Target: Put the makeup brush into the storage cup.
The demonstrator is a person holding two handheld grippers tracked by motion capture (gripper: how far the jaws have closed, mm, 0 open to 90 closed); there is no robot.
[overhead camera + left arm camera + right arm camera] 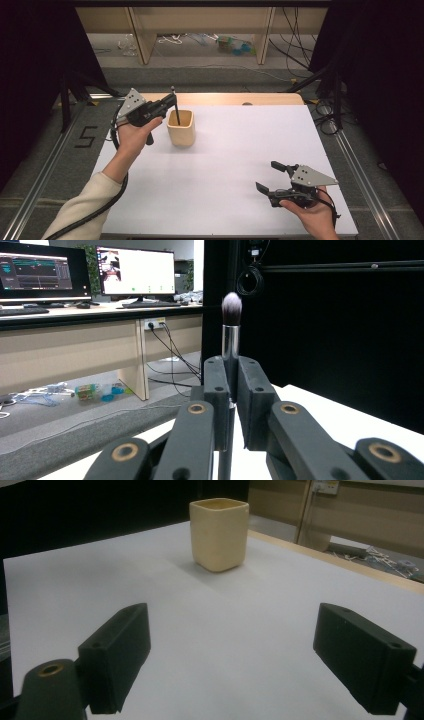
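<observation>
high view: cup (180,128) near table's (225,200) far edge

The right gripper (232,665) hangs low over the white table (210,630), its two black jaws spread wide with nothing between them. Ahead, well apart from them, a cream square cup (219,534) stands upright near the table's far edge.

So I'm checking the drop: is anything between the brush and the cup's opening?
Nothing visible. The left gripper holds the makeup brush upright, its handle end already reaching down into the open cup.
</observation>
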